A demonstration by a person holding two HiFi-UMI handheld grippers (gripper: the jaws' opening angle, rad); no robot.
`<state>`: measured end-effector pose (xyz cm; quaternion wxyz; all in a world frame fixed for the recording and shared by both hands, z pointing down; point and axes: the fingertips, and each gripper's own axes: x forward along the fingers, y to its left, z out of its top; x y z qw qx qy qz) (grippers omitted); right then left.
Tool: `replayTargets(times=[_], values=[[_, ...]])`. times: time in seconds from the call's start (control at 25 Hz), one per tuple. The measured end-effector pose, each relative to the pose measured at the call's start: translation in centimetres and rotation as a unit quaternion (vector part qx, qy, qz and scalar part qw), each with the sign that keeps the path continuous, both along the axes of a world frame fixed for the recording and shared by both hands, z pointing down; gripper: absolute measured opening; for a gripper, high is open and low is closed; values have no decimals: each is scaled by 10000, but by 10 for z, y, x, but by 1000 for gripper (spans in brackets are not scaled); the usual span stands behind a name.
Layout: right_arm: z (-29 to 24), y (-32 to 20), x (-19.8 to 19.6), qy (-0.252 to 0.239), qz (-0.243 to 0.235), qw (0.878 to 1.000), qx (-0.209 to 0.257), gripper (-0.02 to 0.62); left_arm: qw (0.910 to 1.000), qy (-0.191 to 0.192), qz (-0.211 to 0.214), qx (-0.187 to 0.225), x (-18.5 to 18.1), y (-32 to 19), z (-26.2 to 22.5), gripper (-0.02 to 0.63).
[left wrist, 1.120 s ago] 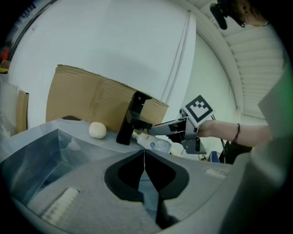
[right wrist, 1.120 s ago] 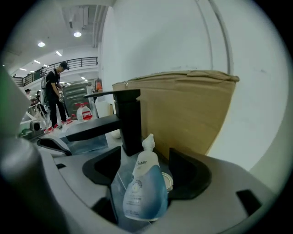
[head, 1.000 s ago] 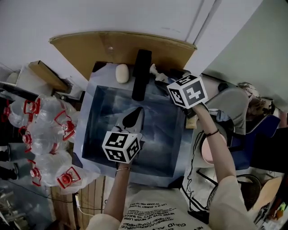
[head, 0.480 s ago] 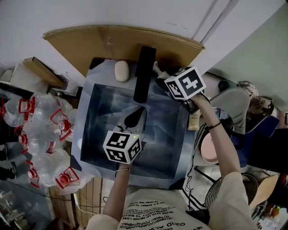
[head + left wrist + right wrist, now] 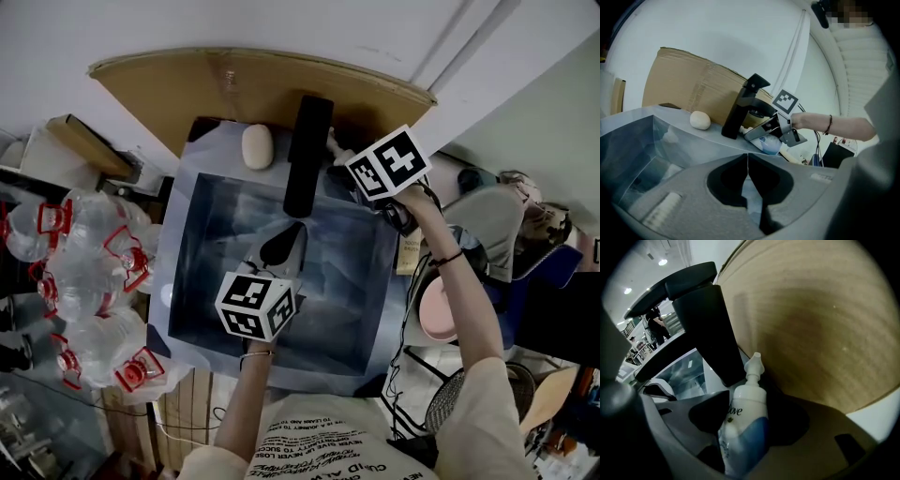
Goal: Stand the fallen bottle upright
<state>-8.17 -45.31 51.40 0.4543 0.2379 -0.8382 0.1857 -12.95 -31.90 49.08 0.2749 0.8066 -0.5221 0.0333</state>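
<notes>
Although tipped over, the bottle (image 5: 749, 399) is clasped at the far right.
Nearest, the left gripper (image 5: 748, 161) hovers over the basin (image 5: 180, 272), jaws together and empty; farther, the right gripper (image 5: 743, 427), jaws just closing, clamps the bottle beside the black fixture (image 5: 307, 155).

**Bottle mostly out of sight**

In the right gripper view the bottle (image 5: 743, 418) runs off the lower edge. Its base is unseen between the jaws of the right gripper (image 5: 749, 427), which have just been closing with the bottle between them. In the head view that gripper's marker cube covers all but the pump tip. In the left gripper view only a blue-and-white patch shows beneath the gripper. The picture's left edge cuts off the clear plastic jugs (image 5: 89, 272).
</notes>
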Motion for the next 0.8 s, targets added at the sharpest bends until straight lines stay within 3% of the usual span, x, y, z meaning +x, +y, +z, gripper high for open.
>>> replayTargets(times=[0.4,0.8], values=[[-2,0,2,52,172,9998,22,244,10000,7,-29,-10,-3,1,0,25],[-25,7,11,-437,418,9972,431,242,10000,15,-1,51,5,1,-7,25]])
